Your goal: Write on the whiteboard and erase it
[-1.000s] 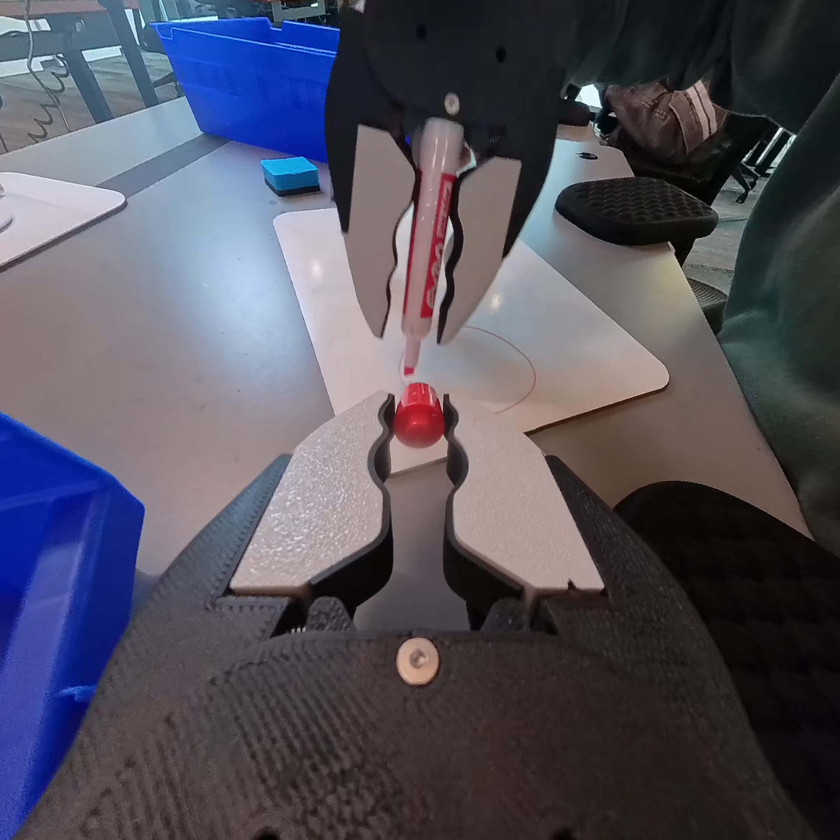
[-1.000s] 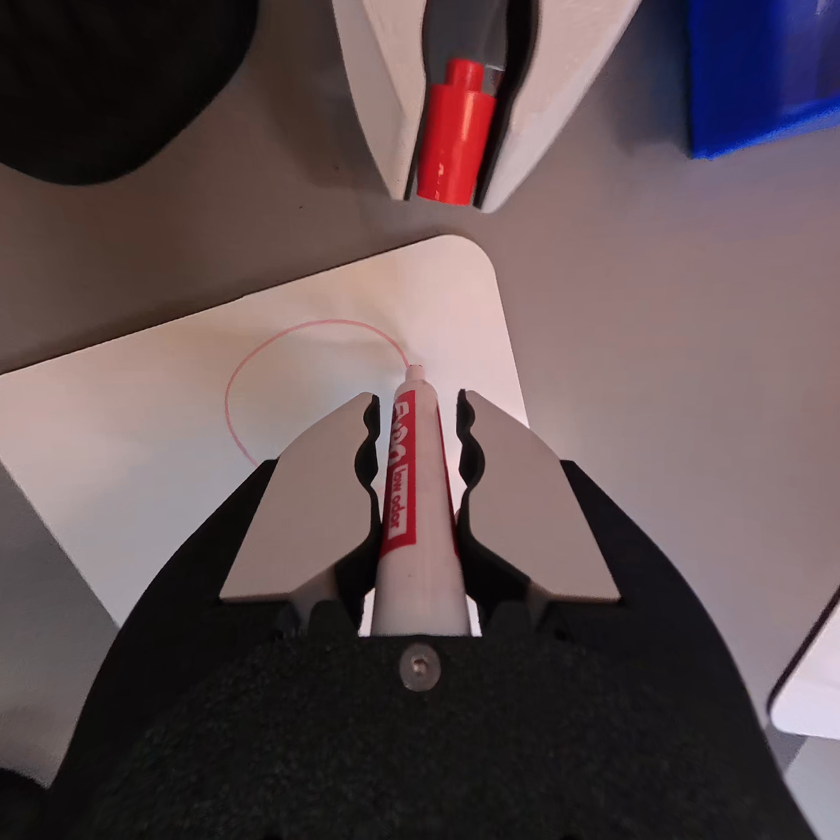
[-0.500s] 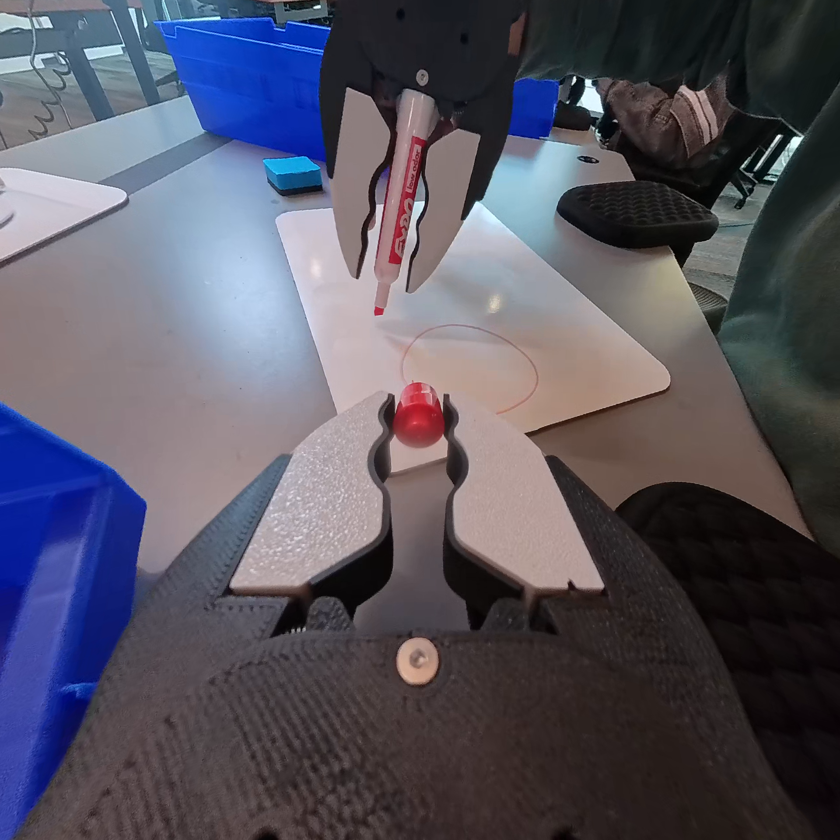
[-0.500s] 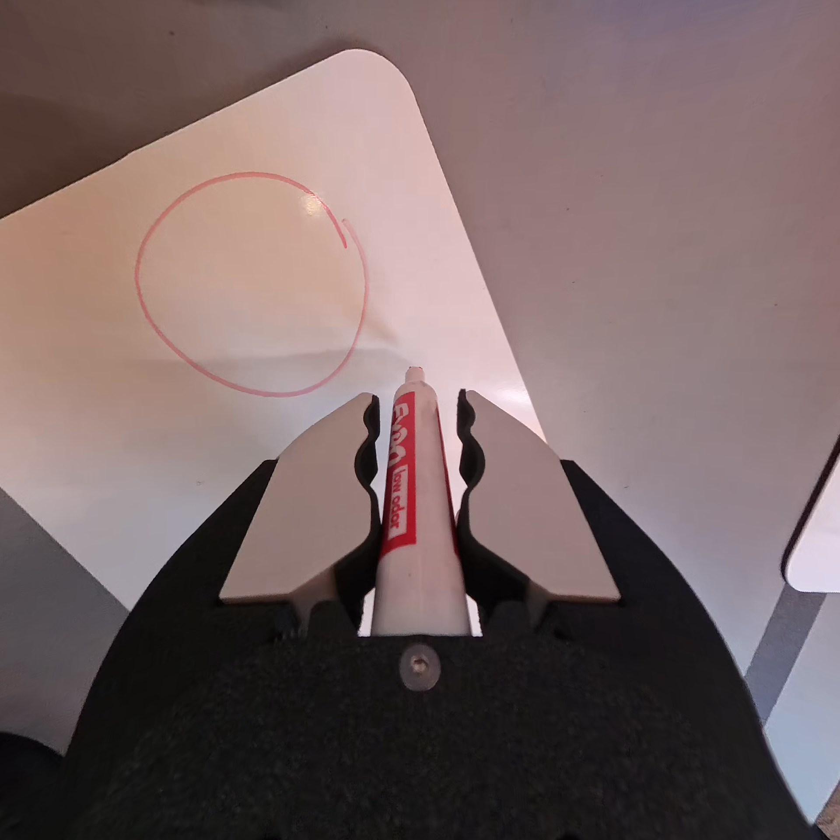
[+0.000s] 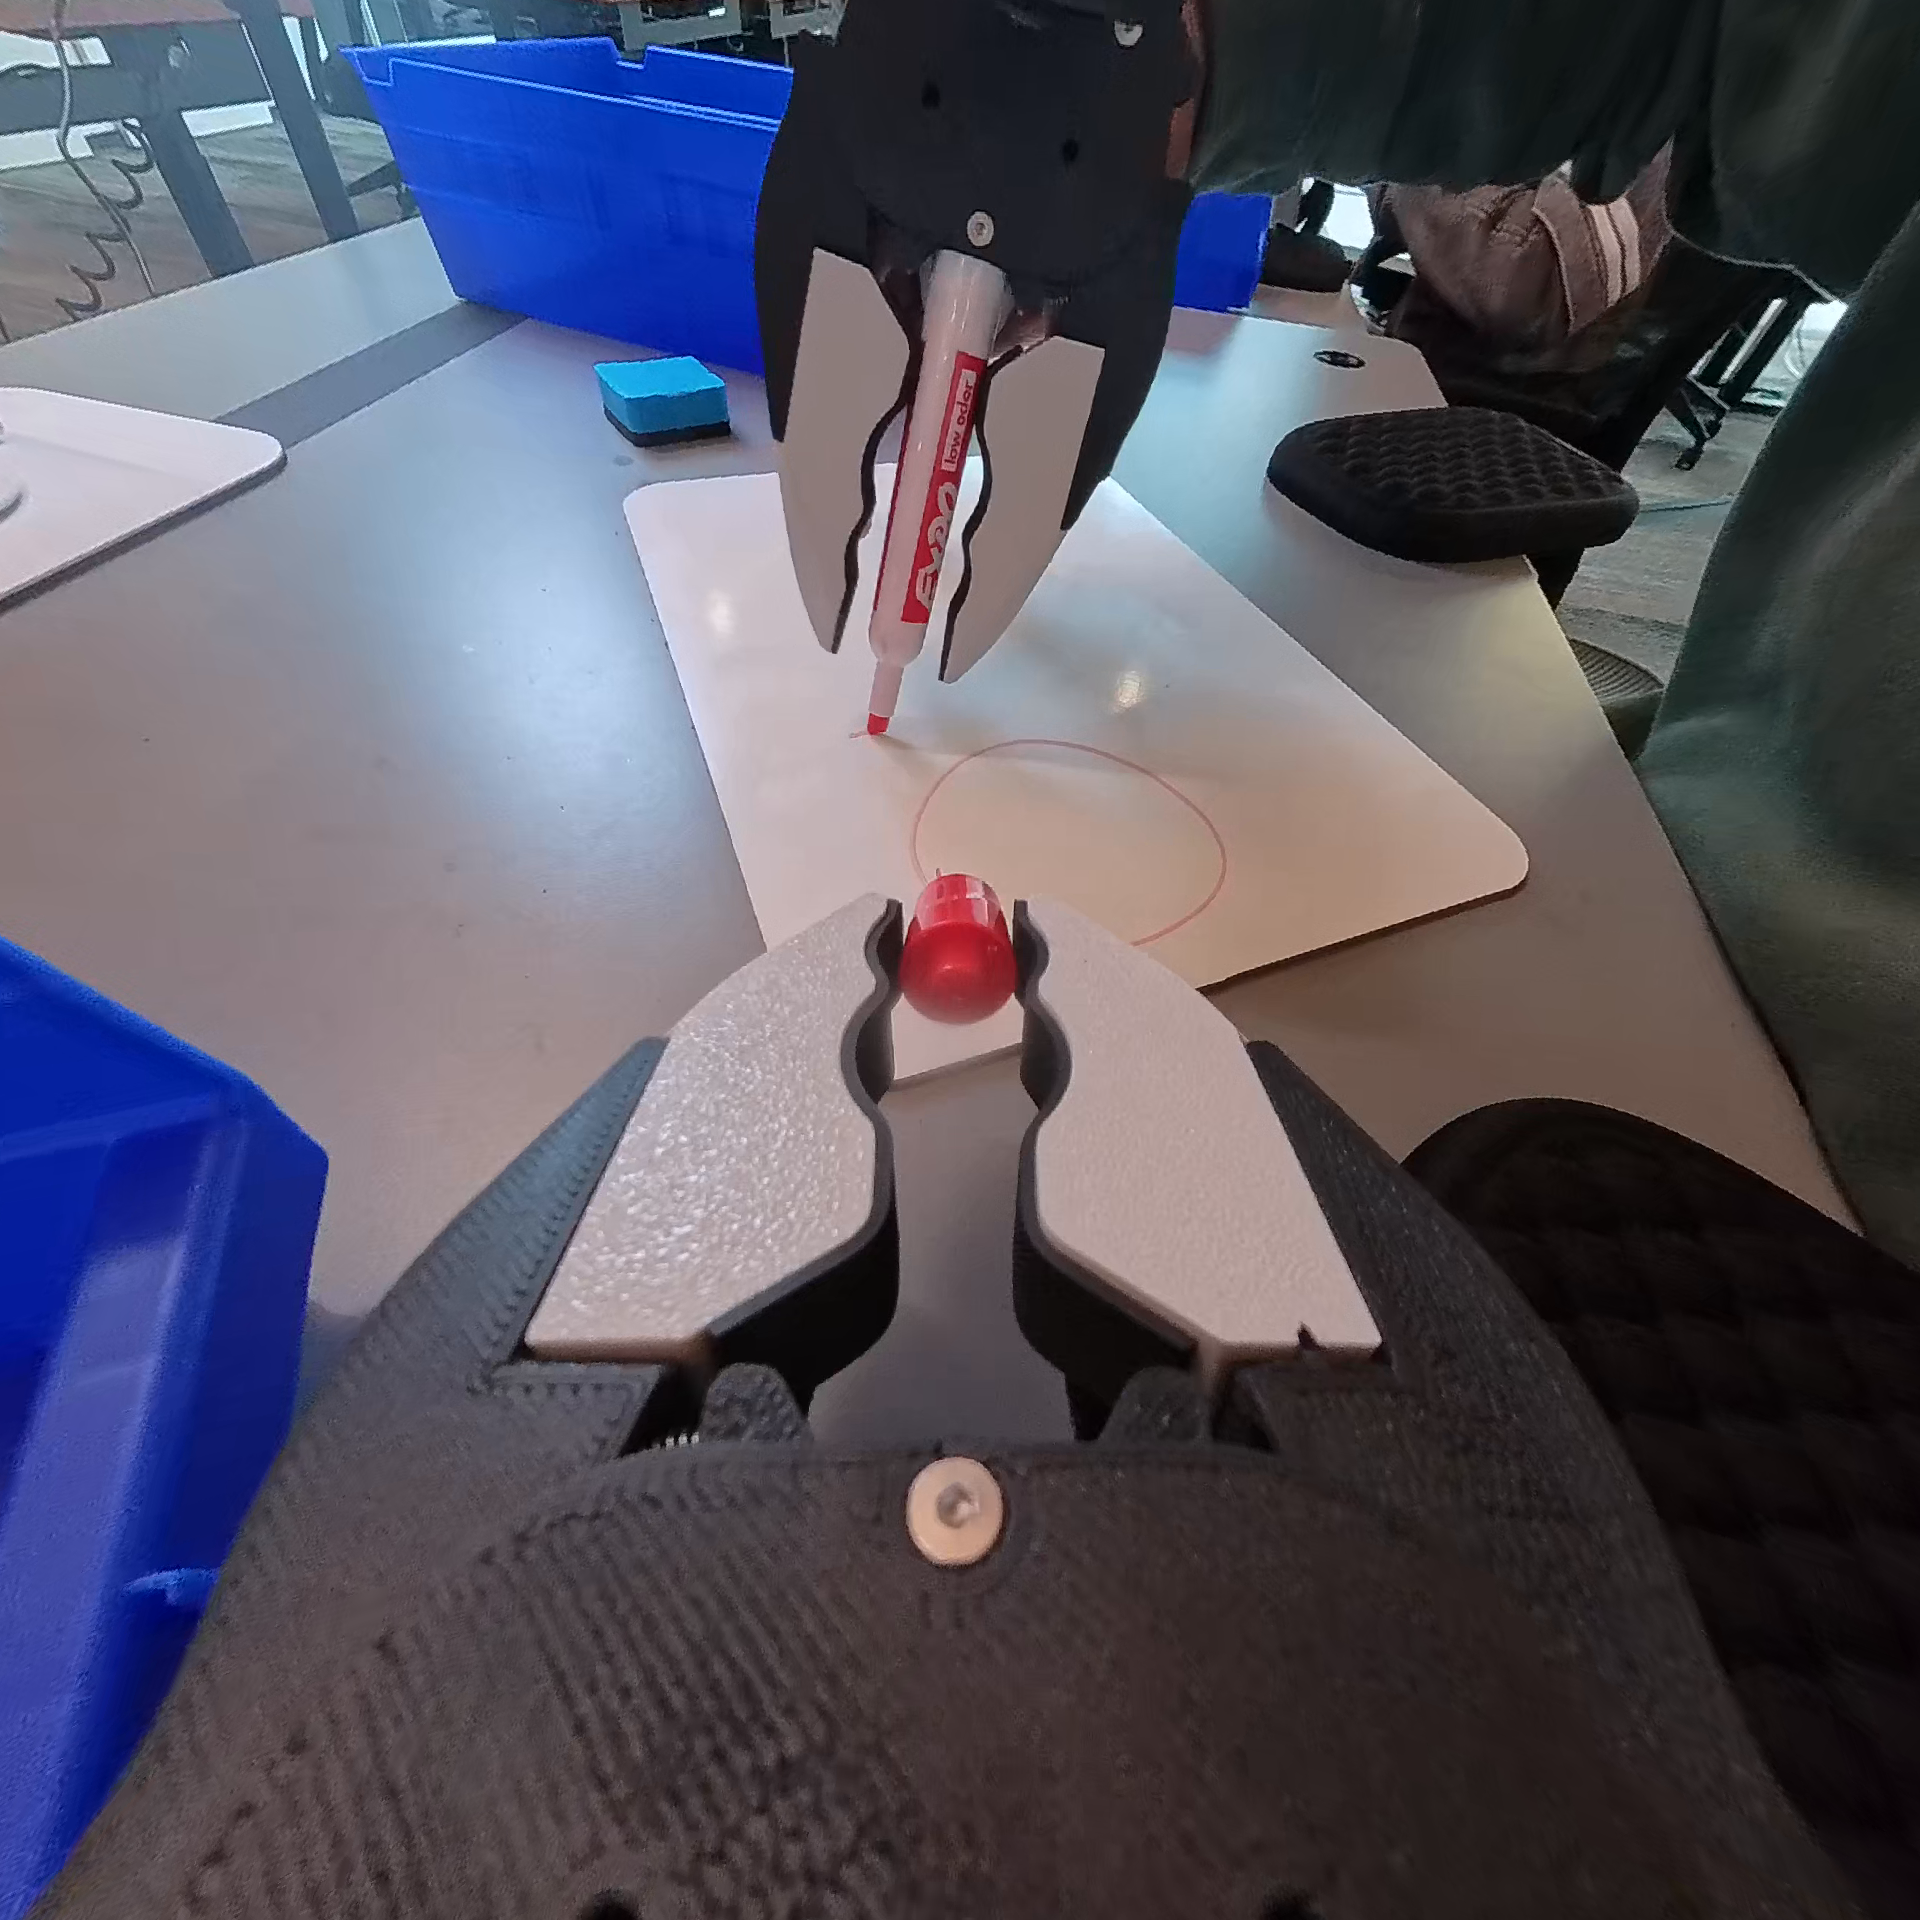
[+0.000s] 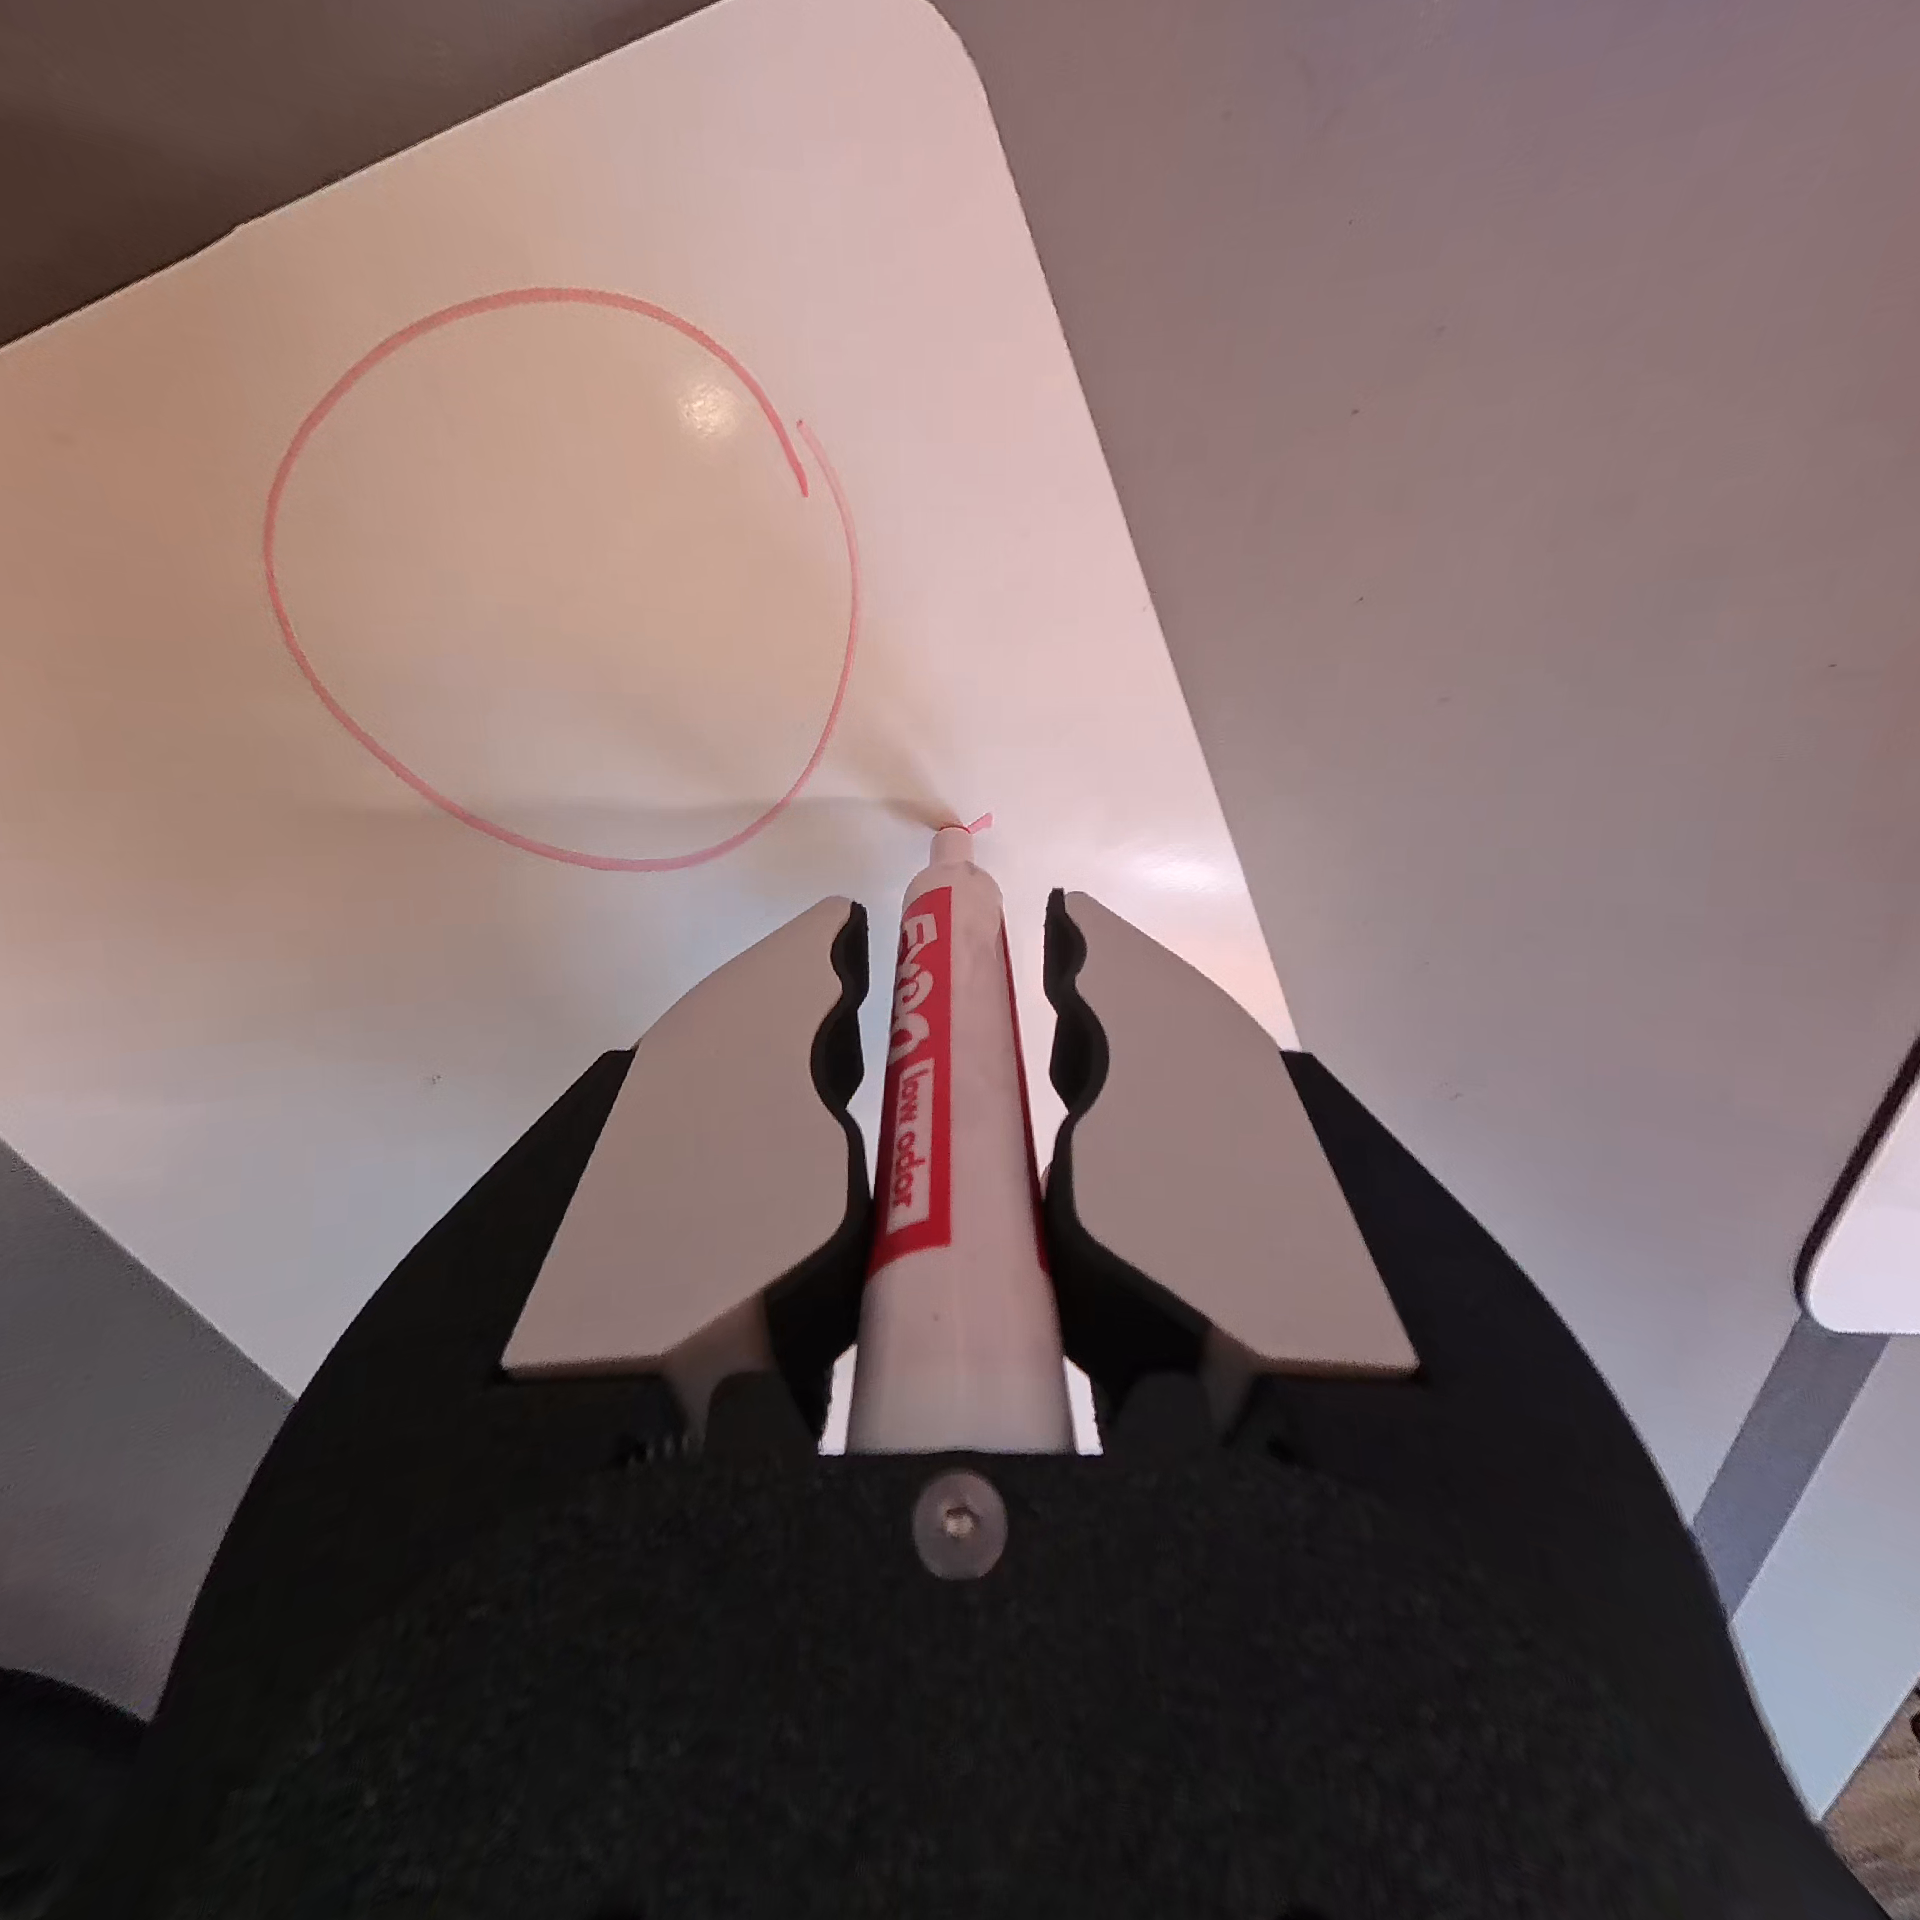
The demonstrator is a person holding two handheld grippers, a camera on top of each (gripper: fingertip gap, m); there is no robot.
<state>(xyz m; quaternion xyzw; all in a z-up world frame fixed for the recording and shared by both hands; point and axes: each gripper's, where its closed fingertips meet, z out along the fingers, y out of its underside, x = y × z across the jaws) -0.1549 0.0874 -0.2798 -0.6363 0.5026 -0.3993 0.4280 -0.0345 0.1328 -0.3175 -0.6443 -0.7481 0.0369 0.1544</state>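
On the grey desk point(image 5: 312, 727), left wrist view: the flat white whiteboard with rounded corners point(image 5: 1299, 727) lay ahead, bearing a thin red drawn circle point(image 5: 1070, 842). The left gripper point(image 5: 954, 971) had its fingers clamped on a small red marker cap point(image 5: 954, 961), held low near the board's near edge, probably parked there for recapping. Beyond it the right gripper point(image 5: 894, 665) pointed steeply down, its fingers closed round a white dry-erase marker with a red label point(image 5: 925, 520), the red tip touching the board just left of the circle. A blue foam eraser with a black base point(image 5: 662, 400) sat past the board's far end, untouched, in front of a large blue plastic bin point(image 5: 582, 208); erasing not yet begun.

Right wrist view: the same marker point(image 6: 951, 1143) ran out between the closed fingers, tip on the board just outside the circle's lower right, with a tiny fresh red tick point(image 6: 980, 824) beside it. Steep hold likely suits tip pressure.

Against half a second earlier: the marker then hung clear above the board; now it was down and marking a second stroke. The cap hand had not shifted.
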